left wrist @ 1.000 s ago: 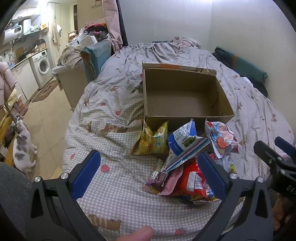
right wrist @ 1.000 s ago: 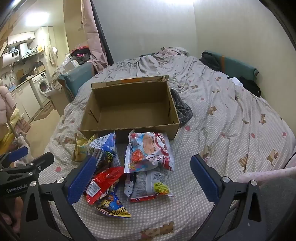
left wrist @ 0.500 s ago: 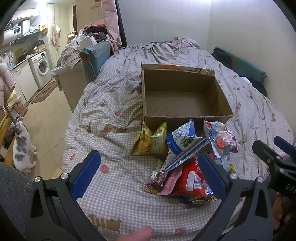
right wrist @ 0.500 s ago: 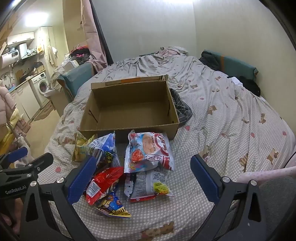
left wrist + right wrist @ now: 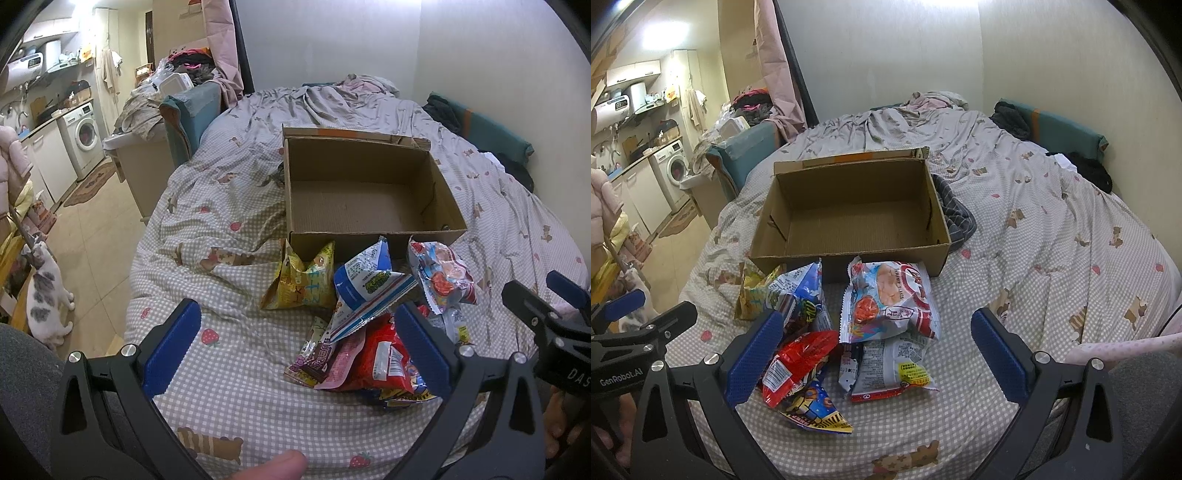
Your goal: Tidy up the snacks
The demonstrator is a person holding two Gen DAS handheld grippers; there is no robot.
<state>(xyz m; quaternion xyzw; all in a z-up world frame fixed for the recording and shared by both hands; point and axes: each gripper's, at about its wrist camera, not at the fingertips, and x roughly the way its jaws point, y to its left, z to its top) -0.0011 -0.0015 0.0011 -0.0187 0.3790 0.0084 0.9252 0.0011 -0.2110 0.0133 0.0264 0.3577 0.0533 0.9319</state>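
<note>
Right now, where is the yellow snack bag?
The yellow snack bag sits on the bed at the left end of the snack pile, against the front wall of the cardboard box, beside the blue-and-white bag.

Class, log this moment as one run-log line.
left tongs: open | right tongs: open | cardboard box: empty | snack packets: piled on bed, untouched

Home bedroom: bed (image 5: 229,206), washing machine (image 5: 83,136), cat (image 5: 46,291).
</note>
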